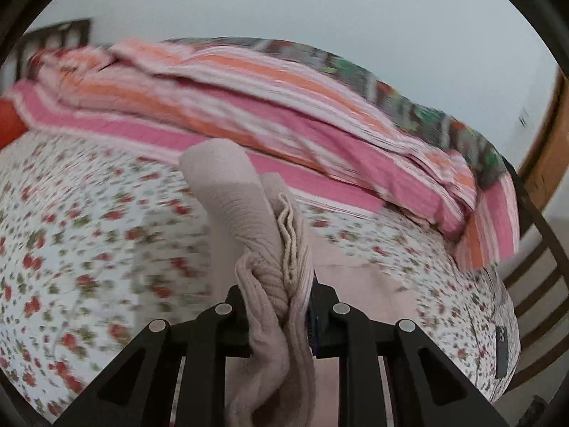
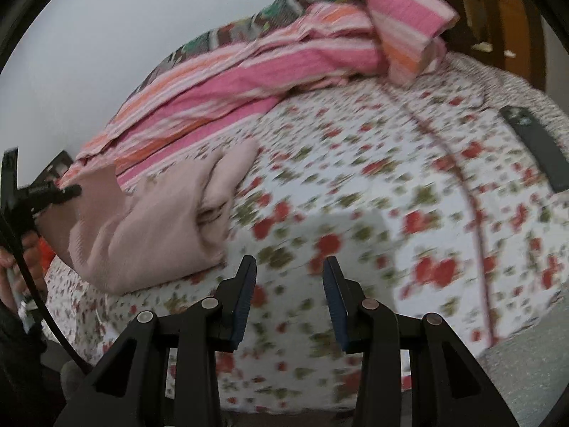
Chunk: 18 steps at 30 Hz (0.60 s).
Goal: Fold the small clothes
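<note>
Jaws of the left gripper (image 1: 281,306) pinch the soft pale-pink knitted garment (image 1: 249,220) above the flowered bedsheet (image 1: 89,231); the right gripper (image 2: 288,299) gapes empty. Bunched cloth might slip free.

We're looking at two matte black claws, left claw (image 1: 281,320) and right claw (image 2: 288,302), each showing round silver pivot screws on angular linkage arms with triangular cutouts. Ribbed dark blue pads (image 2: 243,306) are lining the fingers, and a black cable (image 2: 42,306) is trailing off the left one.
</note>
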Available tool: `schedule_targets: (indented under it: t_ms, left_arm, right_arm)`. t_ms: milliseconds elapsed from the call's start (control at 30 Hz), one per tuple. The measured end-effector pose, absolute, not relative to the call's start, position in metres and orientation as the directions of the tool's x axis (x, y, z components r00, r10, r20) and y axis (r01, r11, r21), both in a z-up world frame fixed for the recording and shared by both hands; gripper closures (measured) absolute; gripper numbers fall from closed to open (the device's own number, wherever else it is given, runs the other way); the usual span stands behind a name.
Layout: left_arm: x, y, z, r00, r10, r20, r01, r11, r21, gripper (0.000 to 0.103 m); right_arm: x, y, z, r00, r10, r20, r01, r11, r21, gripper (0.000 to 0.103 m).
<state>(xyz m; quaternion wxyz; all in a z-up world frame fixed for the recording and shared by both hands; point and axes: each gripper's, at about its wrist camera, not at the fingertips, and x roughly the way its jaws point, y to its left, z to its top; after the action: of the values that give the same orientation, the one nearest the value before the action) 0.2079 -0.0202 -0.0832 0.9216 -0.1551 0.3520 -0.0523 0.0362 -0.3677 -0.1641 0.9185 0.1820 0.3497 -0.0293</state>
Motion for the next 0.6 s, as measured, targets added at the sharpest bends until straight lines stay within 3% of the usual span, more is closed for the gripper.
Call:
schedule_targets:
  t_ms: [133,333,400,467,600]
  left_arm:
    - [0.212,-0.091,-0.088,0.716,-0.23,-0.659,0.035,0.955,-0.295,0.084]
    - [0.215,-0.175,-0.136,0.613,-0.271,-0.742,0.107,0.959,-0.262,0.082]
    - [0.212,-0.19,-0.146,0.615,-0.248,-0.748,0.12,0.968,-0.222,0.077]
    - [0.207,-0.197,-0.146,0.615,-0.303,-0.728,0.192,0.953,-0.234,0.052]
    - [0.203,-0.176,-0.131,0.57,-0.453,-0.686,0.269,0.891,-0.365,0.047]
  right_arm:
    - [0.026,-0.392,-0.164,0.753,0.054,-0.656,0.222,0.917,0.331,0.064]
    - [0.017,-0.403,-0.171,0.74,0.06,-0.67,0.235,0.91,0.342,0.064]
    - [0.016,-0.4,-0.174,0.735,0.08,-0.674,0.218,0.912,0.346,0.064]
    - [0.015,-0.394,-0.175,0.732,0.095,-0.675,0.2,0.917,0.345,0.064]
    - [0.021,-0.382,-0.177,0.724,0.13,-0.677,0.153,0.927,0.342,0.064]
